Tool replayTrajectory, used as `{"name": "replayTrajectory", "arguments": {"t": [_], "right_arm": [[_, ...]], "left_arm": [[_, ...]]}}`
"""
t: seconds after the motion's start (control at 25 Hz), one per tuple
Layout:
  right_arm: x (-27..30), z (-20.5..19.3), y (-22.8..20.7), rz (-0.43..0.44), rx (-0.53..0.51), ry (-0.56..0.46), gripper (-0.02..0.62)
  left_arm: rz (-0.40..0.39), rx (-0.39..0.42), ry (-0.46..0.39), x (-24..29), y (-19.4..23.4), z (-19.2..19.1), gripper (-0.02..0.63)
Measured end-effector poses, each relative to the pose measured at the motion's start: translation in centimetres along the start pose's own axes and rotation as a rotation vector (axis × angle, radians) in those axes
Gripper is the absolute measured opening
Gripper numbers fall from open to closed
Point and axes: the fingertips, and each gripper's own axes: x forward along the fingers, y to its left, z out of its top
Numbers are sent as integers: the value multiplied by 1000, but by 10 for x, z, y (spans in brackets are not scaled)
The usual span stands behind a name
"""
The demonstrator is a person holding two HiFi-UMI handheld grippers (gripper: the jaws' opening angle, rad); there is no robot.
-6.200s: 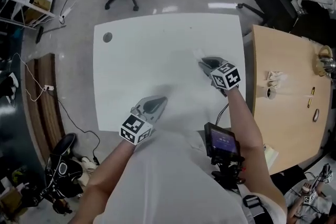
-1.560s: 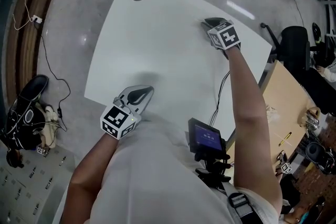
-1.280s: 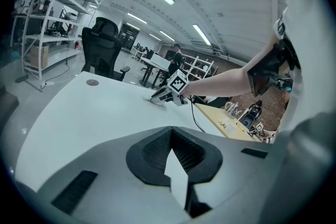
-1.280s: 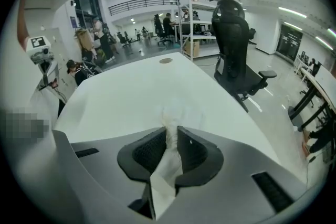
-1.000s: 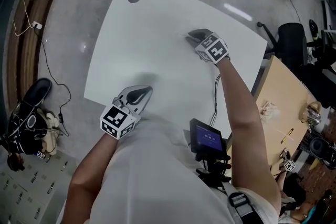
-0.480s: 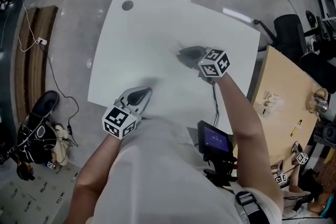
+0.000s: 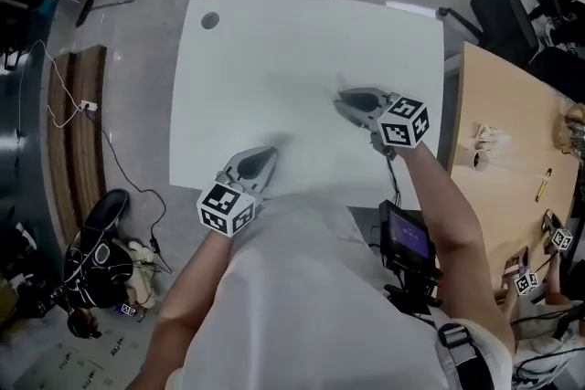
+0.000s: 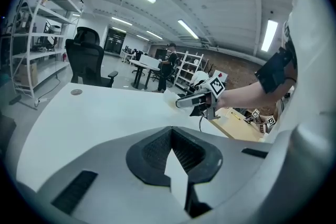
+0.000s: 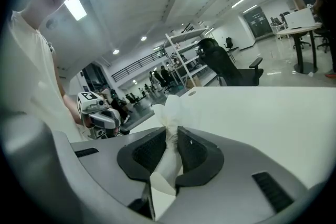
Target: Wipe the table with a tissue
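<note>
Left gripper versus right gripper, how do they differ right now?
The right gripper pinches a white tissue; the left gripper holds nothing. The right gripper is out over the white table, while the left gripper sits at its near edge. Both have their jaws together.

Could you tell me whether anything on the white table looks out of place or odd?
Nothing stands out. The white table shows no spill or damage; the right gripper has its jaws shut on a crumpled tissue, and the left gripper is at the near edge, jaws together, empty.
</note>
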Motion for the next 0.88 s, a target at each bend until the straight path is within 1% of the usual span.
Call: {"name": "replayTrajectory", "arguments": {"t": [0.16, 0.32, 0.52, 0.68, 0.88], "right_arm": [[-25, -4, 1, -61, 44, -71, 71], [-39, -12, 8, -128, 71, -118, 71], [-41, 6, 10, -194, 59, -199, 71], [-56, -3, 26, -250, 90, -226, 71], [-64, 0, 47, -324, 66, -269, 71]], "left_arm": [[-13, 17, -3, 2, -3, 5, 6], [-40, 29, -17, -4, -1, 10, 6], [-48, 59, -56, -9, 17, 28, 5], [-70, 46, -56, -11, 11, 24, 5], [-102, 63, -66, -19, 18, 23, 6]]}}
